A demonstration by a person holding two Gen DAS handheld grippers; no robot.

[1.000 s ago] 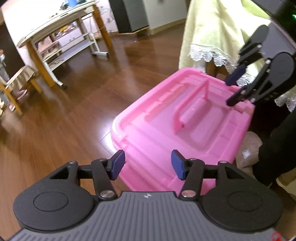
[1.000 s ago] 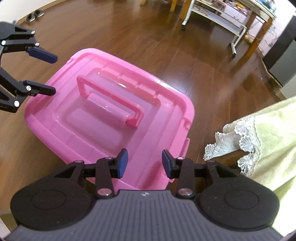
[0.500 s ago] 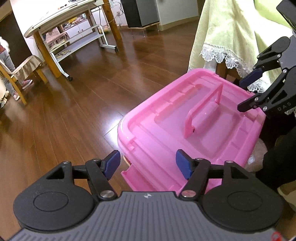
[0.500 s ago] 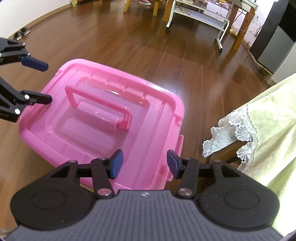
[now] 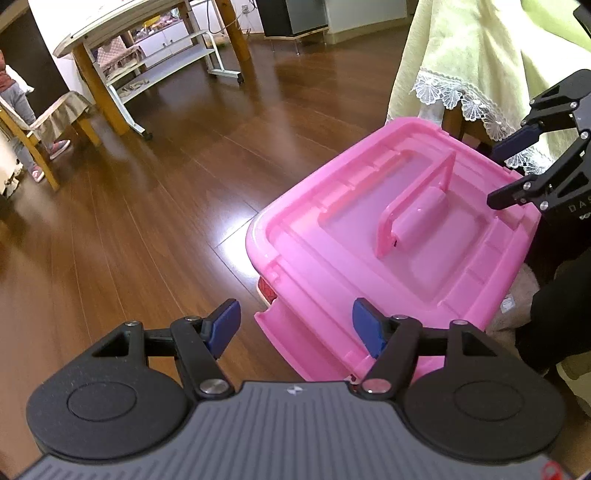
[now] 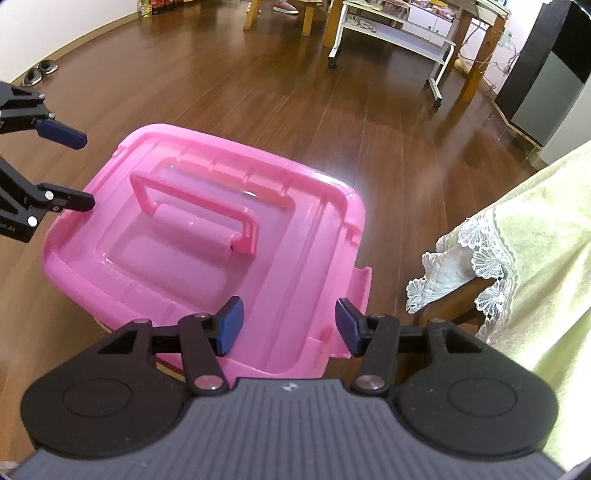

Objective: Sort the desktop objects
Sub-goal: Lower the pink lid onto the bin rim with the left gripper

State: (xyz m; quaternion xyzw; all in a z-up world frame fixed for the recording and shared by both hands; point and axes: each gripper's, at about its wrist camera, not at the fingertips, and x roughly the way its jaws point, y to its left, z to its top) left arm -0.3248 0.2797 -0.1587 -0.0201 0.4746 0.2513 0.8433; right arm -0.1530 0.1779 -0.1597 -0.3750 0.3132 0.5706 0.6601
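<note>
Both grippers, left & right, gape empty over pink bin (lid on) on wood floor.

A glossy wooden floor stretches past a lace-edged yellow cloth, a wooden table and a pair of shoes by the wall.

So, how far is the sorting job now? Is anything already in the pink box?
Nothing looks sorted yet. The pink storage box sits on the wood floor with its lid on and its handle folded flat; its contents are hidden. Both the left gripper and the right gripper are open and empty, one at each end. Opening the box and all sorting remain.
</note>
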